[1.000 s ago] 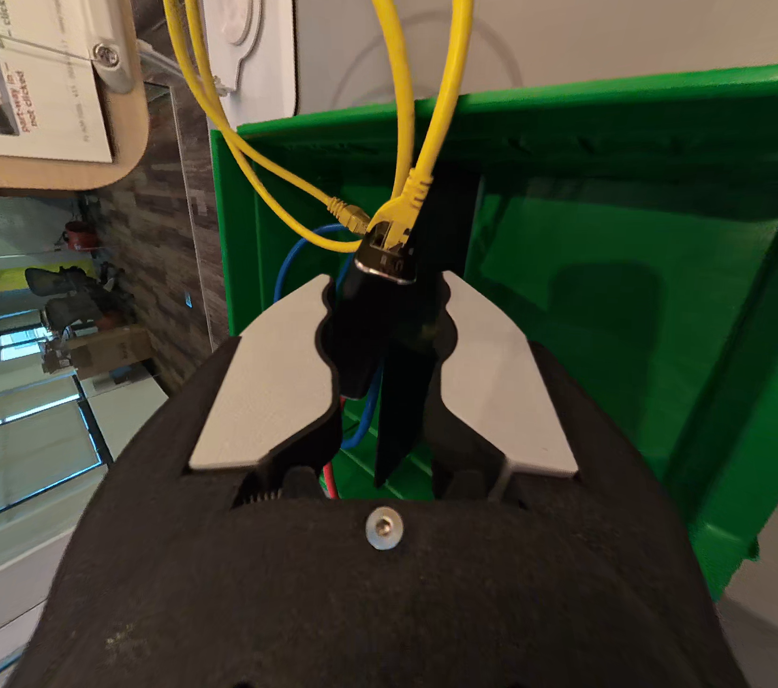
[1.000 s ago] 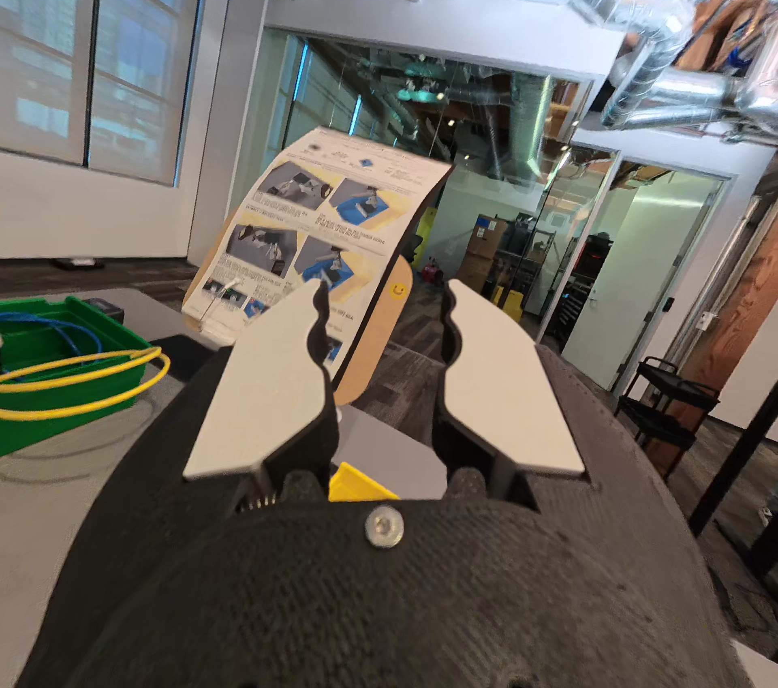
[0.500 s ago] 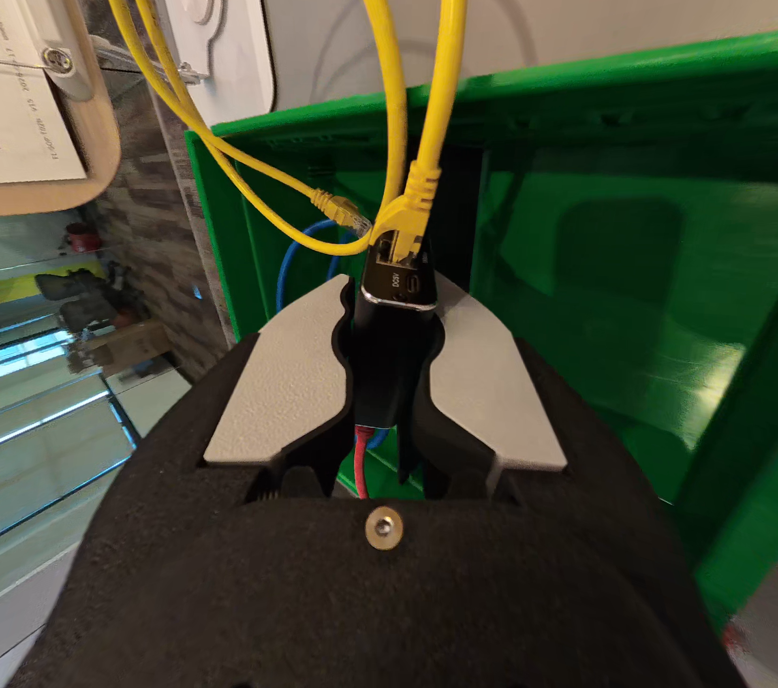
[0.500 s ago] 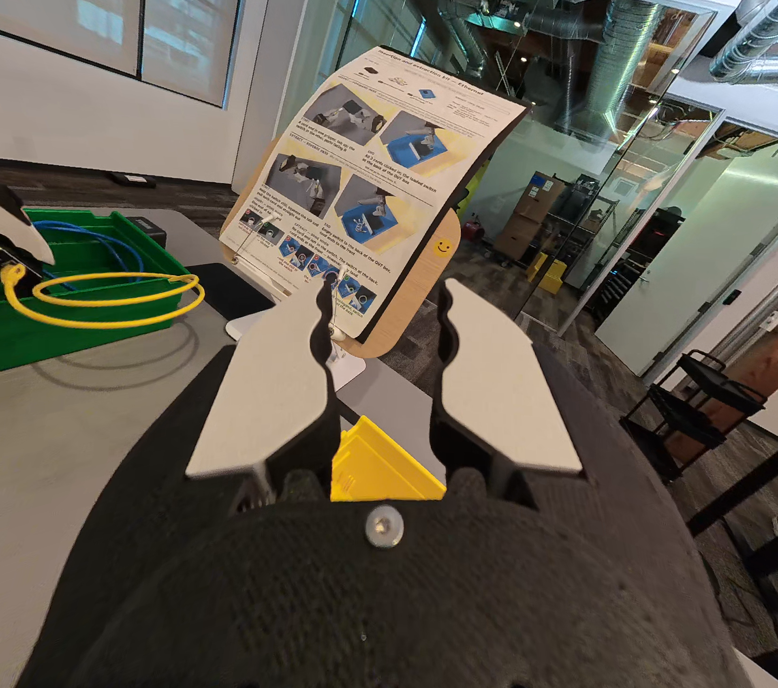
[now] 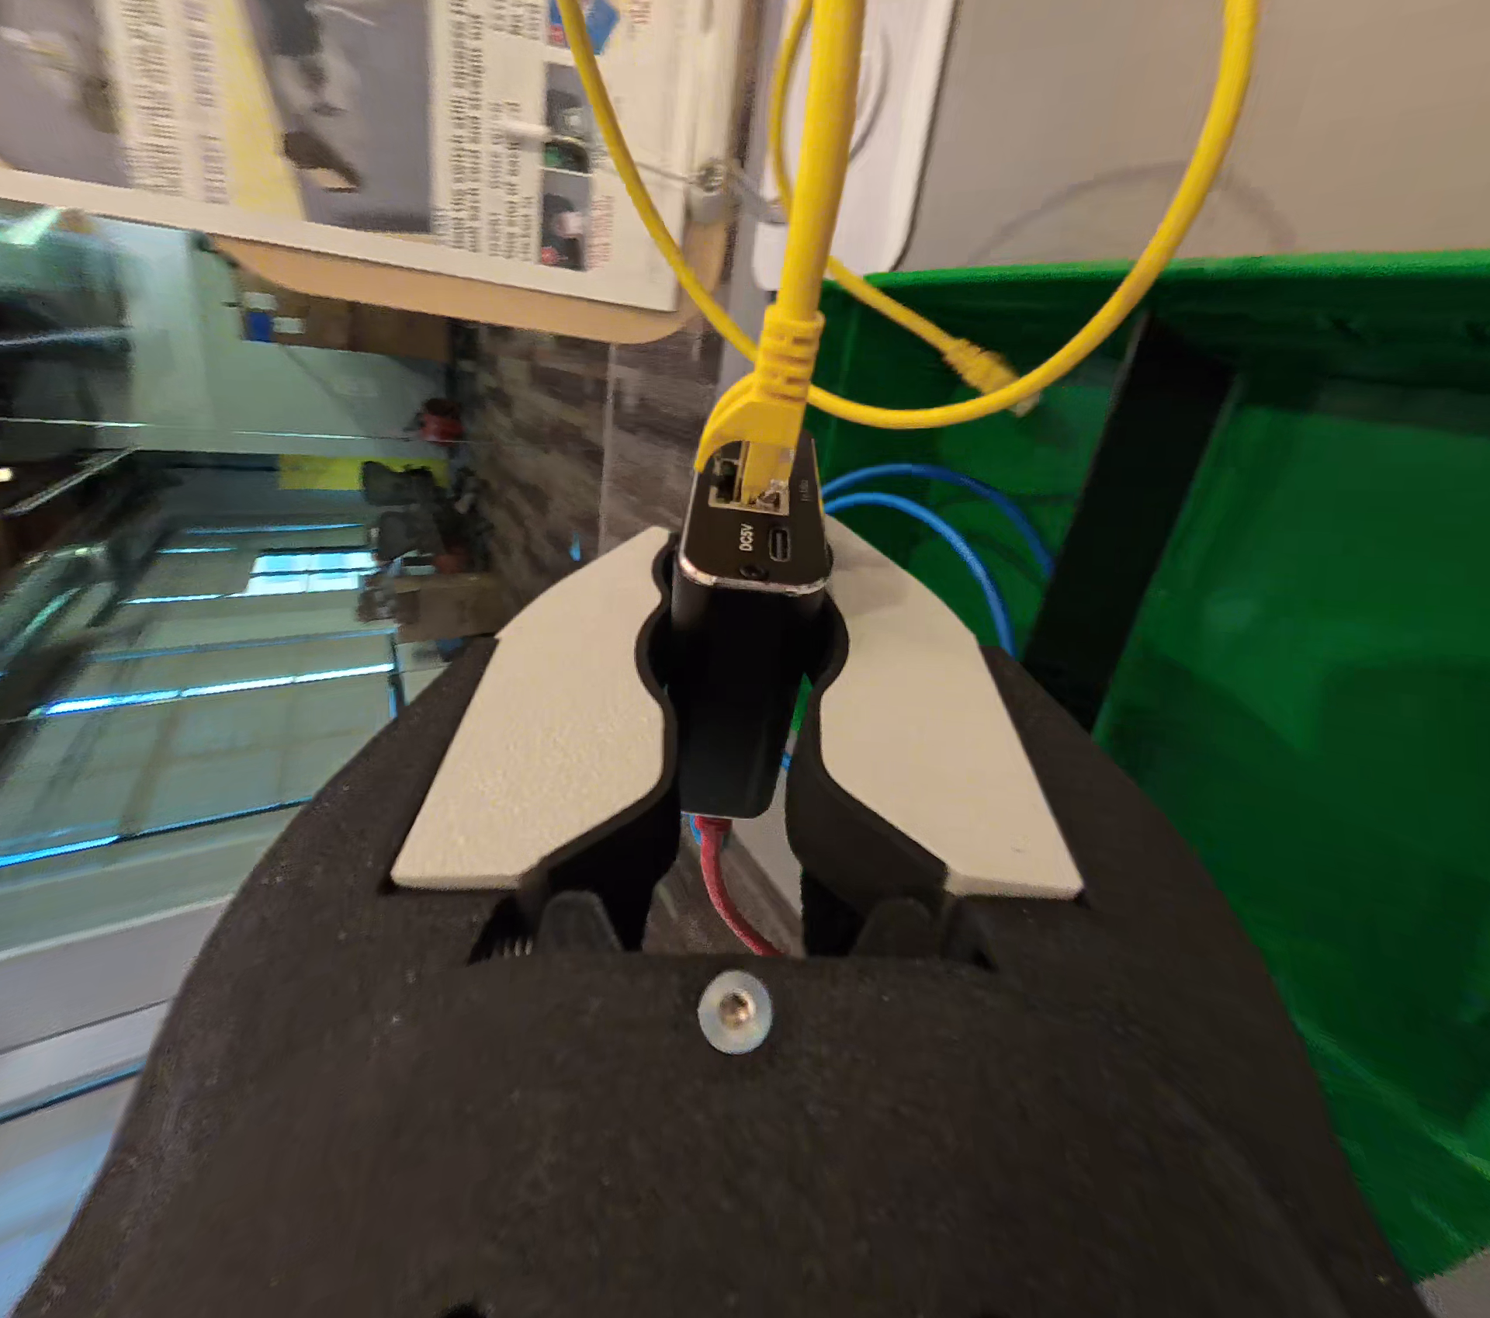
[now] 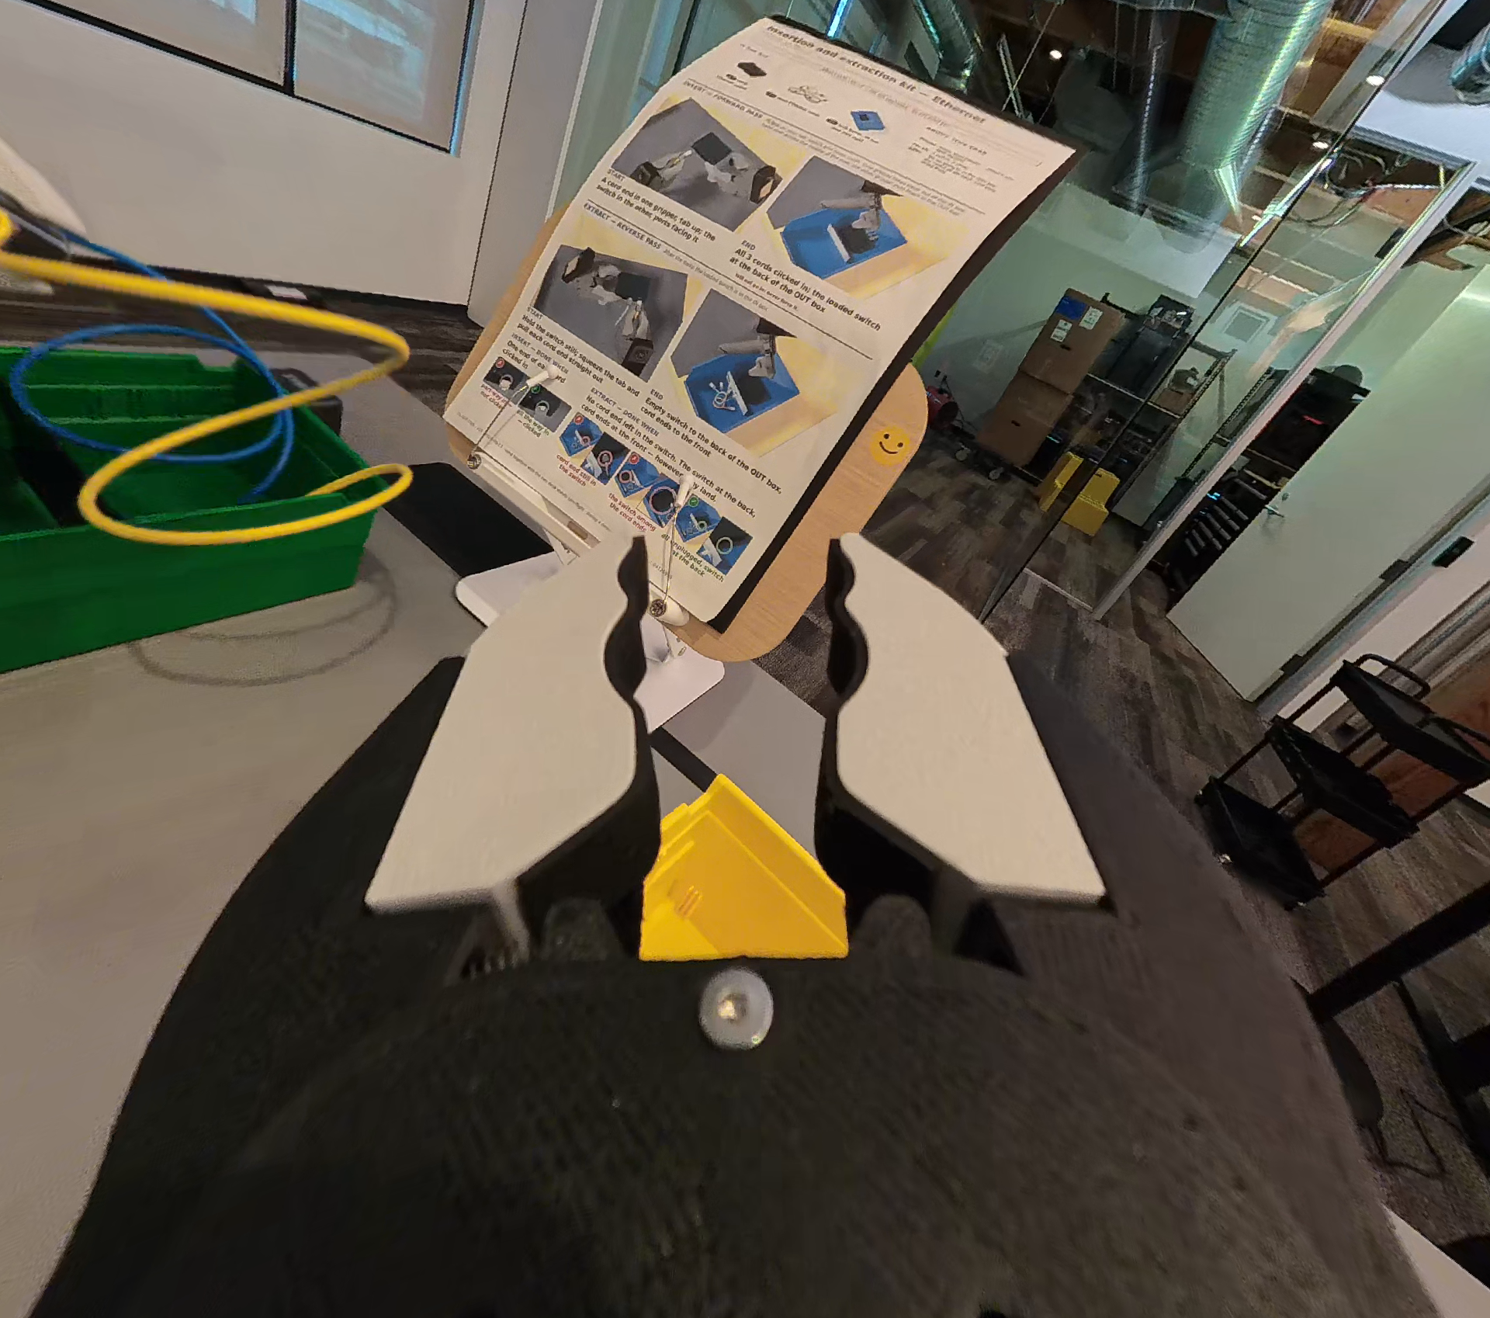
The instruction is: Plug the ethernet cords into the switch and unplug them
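Left gripper (image 5: 746, 602) clamped on switch (image 5: 750, 642), yellow cord (image 5: 830, 70) plugged in; right gripper (image 6: 734, 602) released, holding nothing.

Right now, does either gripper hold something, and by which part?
The left gripper holds the black switch by its two sides, below the end with the ports. The right gripper is open and holds nothing.

Both wrist views close, sharing green bin (image 5: 1330, 634) (image 6: 161, 578)
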A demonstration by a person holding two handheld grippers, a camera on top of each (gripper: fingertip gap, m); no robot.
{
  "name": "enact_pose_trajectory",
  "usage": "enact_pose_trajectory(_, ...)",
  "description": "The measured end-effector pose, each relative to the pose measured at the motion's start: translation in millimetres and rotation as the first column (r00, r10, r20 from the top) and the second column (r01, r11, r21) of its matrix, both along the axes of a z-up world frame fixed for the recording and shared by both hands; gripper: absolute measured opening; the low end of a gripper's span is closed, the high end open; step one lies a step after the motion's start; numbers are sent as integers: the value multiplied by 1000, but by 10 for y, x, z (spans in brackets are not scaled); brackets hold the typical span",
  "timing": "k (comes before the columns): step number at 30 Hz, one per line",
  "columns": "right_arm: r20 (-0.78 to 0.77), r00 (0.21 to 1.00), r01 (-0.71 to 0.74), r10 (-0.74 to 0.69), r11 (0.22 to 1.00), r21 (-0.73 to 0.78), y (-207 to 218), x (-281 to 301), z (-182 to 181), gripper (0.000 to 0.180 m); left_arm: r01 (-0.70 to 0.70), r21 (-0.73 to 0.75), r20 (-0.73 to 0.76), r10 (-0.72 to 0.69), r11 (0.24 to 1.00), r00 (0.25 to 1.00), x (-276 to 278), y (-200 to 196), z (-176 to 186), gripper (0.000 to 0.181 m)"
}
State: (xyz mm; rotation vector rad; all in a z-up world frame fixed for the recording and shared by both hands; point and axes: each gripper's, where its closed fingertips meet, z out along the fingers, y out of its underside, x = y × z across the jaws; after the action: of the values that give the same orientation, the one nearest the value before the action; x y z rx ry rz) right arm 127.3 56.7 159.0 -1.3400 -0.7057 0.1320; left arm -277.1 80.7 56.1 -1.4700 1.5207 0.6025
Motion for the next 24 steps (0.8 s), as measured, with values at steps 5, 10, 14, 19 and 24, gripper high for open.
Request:
enact_pose_trajectory(5, 24, 1000, 18, -18, 1000, -16, 34, 18, -54, 43, -32, 87, -18, 34, 996, 999, -98, -13, 586, 27)
enact_pose_trajectory(10, 25, 1000, 20, -19, 999, -26, 48, 31, -75, 43, -38, 200, -55, 50, 979, 997, -92, -50, 1289, 27)
enact_pose_trajectory(14, 47, 998, 35, -33, 999, -39, 76, 43, -122, 43, -12, 293, -81, 38, 956, 996, 74, -140, 1866, 26)
enact_pose_trajectory(19, 84, 995, 61, -56, 997, -55, 113, 63, -185, 43, 46, 349, -72, -22, 936, 997, 446, -241, 2430, 26)
enact_pose_trajectory(24, 133, 987, 96, -87, 993, -64, 78, 143, -217, 43, 131, 354, 0, -141, 926, 990, 957, -326, 2559, 26)
